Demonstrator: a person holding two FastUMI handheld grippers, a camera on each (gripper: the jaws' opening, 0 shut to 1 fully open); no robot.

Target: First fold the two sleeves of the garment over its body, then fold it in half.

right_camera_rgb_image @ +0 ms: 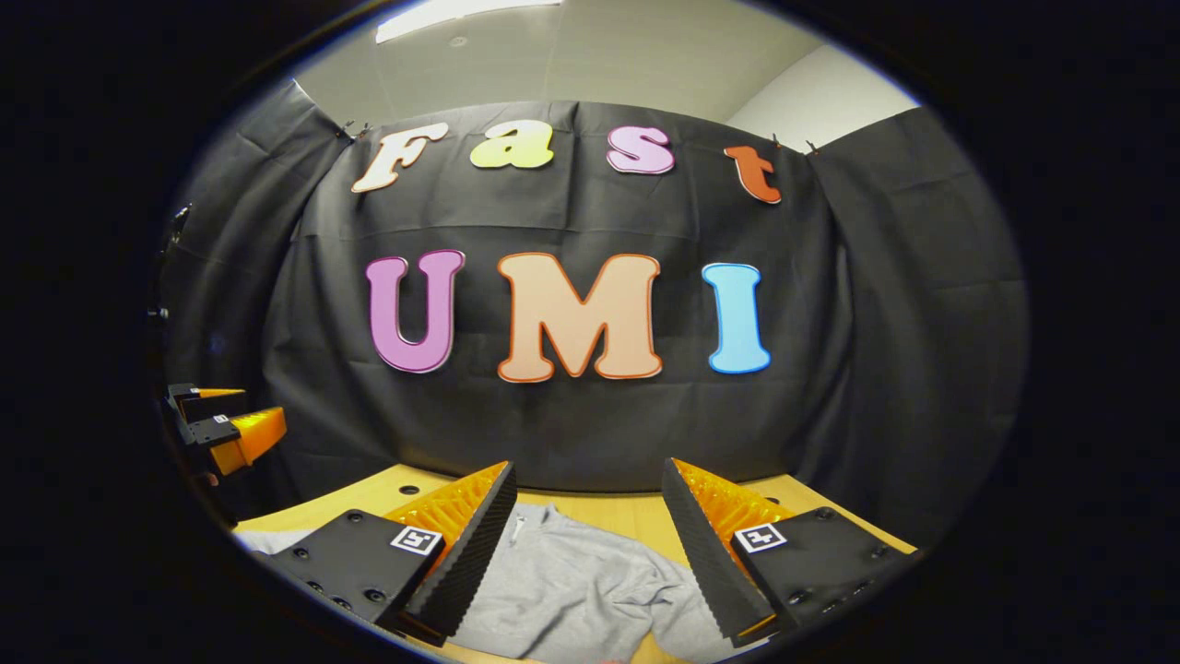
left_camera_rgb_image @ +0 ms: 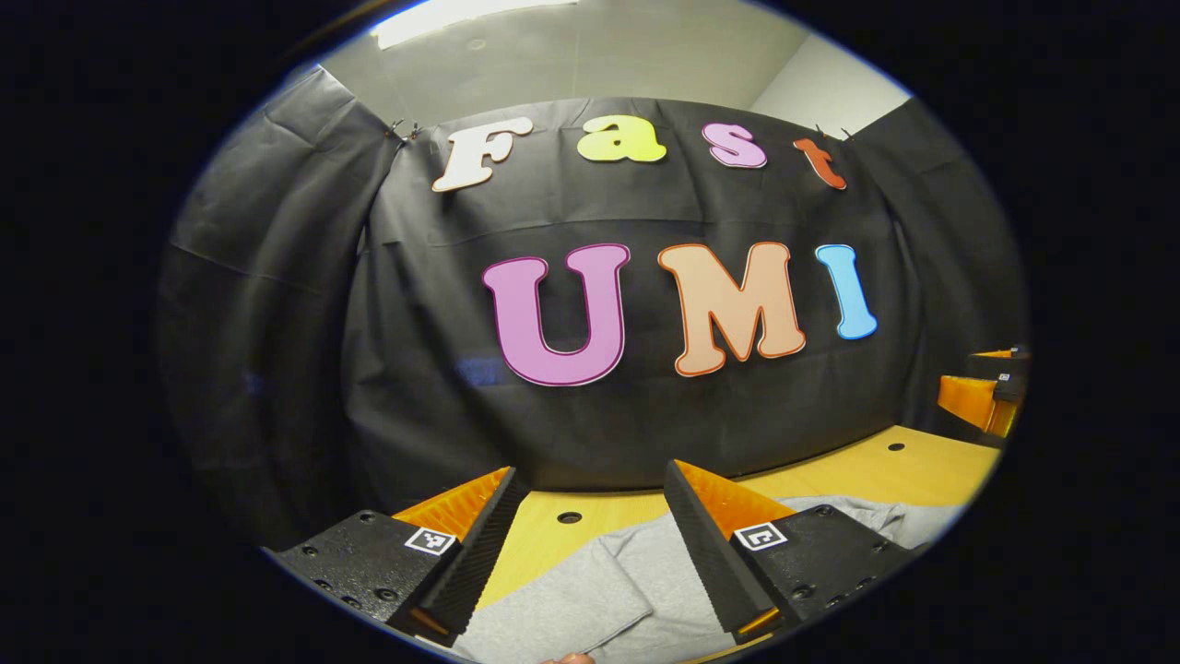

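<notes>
Left gripper (left_camera_rgb_image: 585,544) and right gripper (right_camera_rgb_image: 585,544): I see both with fingers spread apart, gripping nothing.
I note the grey, soft-knit long-sleeved garment (left_camera_rgb_image: 590,599) lying rumpled on the yellow wooden table (left_camera_rgb_image: 885,470), beneath and between each gripper's fingers; the right gripper view also catches the left gripper at far left, raised above the table edge.

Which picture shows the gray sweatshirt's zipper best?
The right gripper view: the zipper runs down from the collar of the gray sweatshirt, between the open right gripper fingers. The left gripper view shows the sweatshirt's folds on the wooden table, but I can't make out a zipper there.
</notes>
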